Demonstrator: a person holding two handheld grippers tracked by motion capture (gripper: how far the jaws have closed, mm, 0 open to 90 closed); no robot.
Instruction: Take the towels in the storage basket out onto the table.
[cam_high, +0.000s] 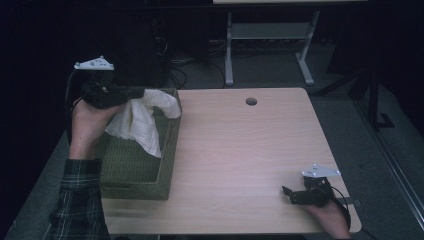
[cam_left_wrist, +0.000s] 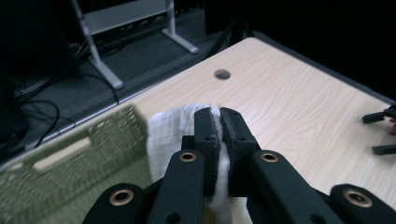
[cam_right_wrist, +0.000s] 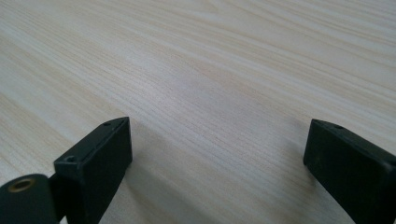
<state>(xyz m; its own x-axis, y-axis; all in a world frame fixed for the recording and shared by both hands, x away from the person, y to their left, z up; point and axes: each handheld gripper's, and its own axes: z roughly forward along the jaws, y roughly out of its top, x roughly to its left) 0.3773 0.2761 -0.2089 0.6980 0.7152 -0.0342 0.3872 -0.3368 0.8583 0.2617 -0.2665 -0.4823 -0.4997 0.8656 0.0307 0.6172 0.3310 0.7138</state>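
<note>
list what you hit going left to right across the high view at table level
left gripper clamped on the white cloth → green basket → bare wooden table with its round hole → right gripper, open, at the near right corner

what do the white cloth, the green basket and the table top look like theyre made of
White cloth: soft woven fabric, matte; it drapes and folds in the left gripper. Green basket: probably moulded plastic, with a perforated lattice in its walls. Table top: light wood-grain surface, likely laminate, smooth with a faint sheen.
</note>
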